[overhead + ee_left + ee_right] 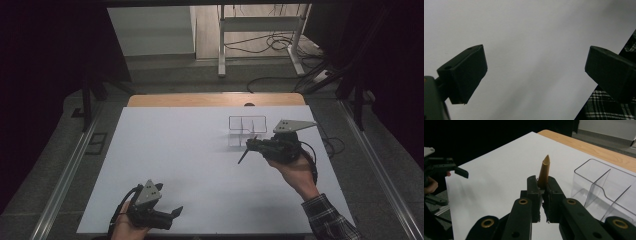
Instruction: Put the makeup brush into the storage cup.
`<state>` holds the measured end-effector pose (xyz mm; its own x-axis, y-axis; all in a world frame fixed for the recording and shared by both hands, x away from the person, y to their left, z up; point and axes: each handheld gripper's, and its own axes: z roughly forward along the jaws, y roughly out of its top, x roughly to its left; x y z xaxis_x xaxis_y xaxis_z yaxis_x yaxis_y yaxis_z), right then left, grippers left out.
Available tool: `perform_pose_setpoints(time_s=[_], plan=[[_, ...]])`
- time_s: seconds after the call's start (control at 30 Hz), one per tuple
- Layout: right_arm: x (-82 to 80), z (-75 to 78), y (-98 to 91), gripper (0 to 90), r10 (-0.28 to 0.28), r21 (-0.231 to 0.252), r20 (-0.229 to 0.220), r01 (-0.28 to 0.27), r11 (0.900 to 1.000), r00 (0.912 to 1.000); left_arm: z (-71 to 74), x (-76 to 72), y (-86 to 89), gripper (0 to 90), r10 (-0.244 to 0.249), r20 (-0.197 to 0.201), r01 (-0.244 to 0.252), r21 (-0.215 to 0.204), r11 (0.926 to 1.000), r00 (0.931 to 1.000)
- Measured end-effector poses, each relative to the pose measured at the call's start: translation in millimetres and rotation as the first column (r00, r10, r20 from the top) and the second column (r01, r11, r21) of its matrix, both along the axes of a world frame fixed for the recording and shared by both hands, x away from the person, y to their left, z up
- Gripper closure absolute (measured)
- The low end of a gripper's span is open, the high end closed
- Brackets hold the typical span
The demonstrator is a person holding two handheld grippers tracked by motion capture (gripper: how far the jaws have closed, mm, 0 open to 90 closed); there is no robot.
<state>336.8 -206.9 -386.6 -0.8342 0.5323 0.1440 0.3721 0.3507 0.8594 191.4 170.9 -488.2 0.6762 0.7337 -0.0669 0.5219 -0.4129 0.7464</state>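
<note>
Pencil point(245, 153) | high view: clamped in the right gripper point(254, 145) above the white table point(180, 150), long axis slanting down-left, beside the clear divided organizer point(247, 131); left gripper point(176, 212) low near the table's front edge | left gripper view: jaws wide apart, nothing between | right gripper view: jaws closed on the brown pencil point(544, 171), tip up and away.

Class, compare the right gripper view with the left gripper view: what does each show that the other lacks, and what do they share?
Right gripper view: the right gripper shut on a brown pencil, a clear plastic organizer beside it, and the left gripper farther off.
Left gripper view: the left gripper's wide-open jaws with nothing between them, plus a plaid sleeve.
Shared: the white tabletop.
</note>
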Motion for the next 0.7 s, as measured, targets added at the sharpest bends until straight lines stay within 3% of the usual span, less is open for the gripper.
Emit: perform_pose_setpoints(time_s=[0.27,0.7], plan=[[11.5,6.0,1.8,83.1,-0.021,-0.001,0.003,0.021,0.9998,0.9998,0.6,-1.6,4.7,4.8,0.014,-0.001,-0.014,-0.043,0.9990,0.9999],[29.2,15.2,4.4,83.1,-0.066,0.011,0.018,0.065,0.9978,0.9977,0.2,-3.8,7.9,4.3,0.020,0.012,-0.019,-0.063,0.9978,0.9997]])
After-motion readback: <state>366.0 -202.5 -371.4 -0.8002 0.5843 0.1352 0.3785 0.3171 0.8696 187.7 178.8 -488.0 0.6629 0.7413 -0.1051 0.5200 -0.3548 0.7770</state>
